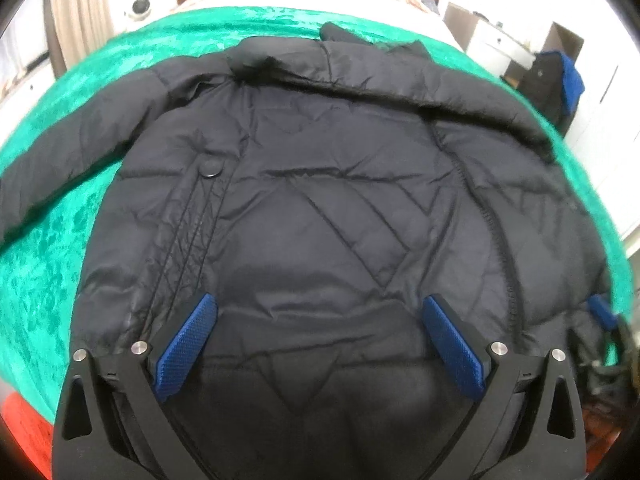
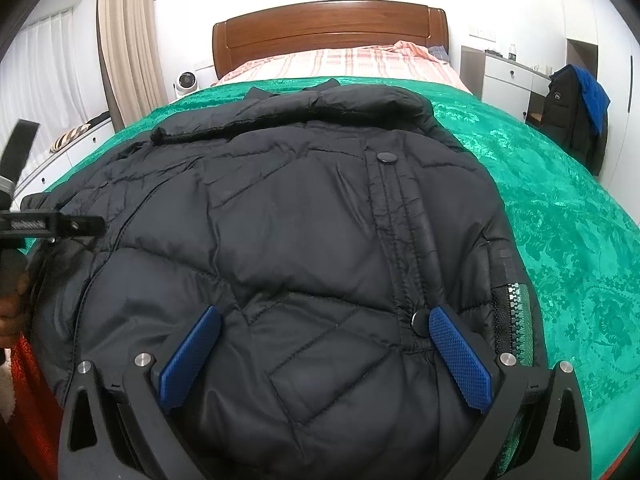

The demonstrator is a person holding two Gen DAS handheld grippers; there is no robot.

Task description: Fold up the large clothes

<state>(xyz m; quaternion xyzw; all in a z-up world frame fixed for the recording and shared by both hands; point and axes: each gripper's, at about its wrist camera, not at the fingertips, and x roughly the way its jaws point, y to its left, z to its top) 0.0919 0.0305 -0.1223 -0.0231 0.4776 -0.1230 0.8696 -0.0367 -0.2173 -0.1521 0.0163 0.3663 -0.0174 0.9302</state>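
Two grippers, left gripper point(image 1: 316, 344) and right gripper point(image 2: 326, 350), hover spread wide, grasping nothing, over the black puffer jacket point(image 2: 288, 232) filling mid-frame on the green bedspread point(image 2: 560, 216). Likely bulky, soft, slippery; pinch the hem or sleeve edges.

Strong fisheye bending in both views; black vignette at corners. Left wrist view soft and smeared overall, worst toward the rim: shelves point(image 1: 516, 46) at right washed out, curtain point(image 1: 82, 12) blown nearly white. Right wrist view sharper; headboard point(image 2: 330, 28) and wall above overexposed, detail lost near the ceiling. Daylight from the curtained window point(image 2: 44, 76) at left. Even, bright room light; no hard shadows. Black jacket point(image 2: 280, 240) underexposed, quilting seams readable only by faint sheen. Green bedspread point(image 2: 560, 208) saturated, glossy highlights on its pattern. Blue pads point(image 2: 460, 356) of right tool crisp.
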